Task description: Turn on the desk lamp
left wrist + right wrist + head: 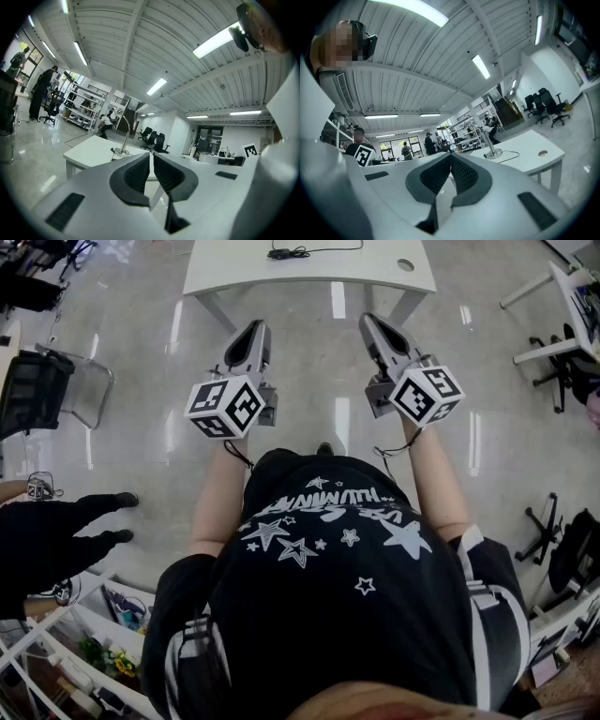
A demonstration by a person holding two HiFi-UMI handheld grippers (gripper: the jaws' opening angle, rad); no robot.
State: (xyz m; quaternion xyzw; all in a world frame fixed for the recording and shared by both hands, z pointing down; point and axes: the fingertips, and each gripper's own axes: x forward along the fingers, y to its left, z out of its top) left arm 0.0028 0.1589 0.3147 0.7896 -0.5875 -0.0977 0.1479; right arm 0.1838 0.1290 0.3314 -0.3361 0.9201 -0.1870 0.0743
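Note:
The desk lamp's base (281, 253) and its black cable sit on a white desk (234, 268) at the top of the head view, well ahead of both grippers. In the left gripper view the lamp (123, 138) rises on a thin curved stem from the desk (89, 152). The right gripper view shows the lamp (491, 144) on the desk (529, 152). My left gripper (253, 330) (151, 155) is held level with its jaws all but closed and nothing between them. The right gripper (372, 322) (450, 156) is also level, its tips touching and empty.
A black chair (33, 390) stands at the left and white chair bases (553, 343) at the right. A person in black (47, 540) stands at the lower left beside shelving (84, 652). Glossy floor lies between me and the desk. Office chairs (153, 139) stand beyond the desk.

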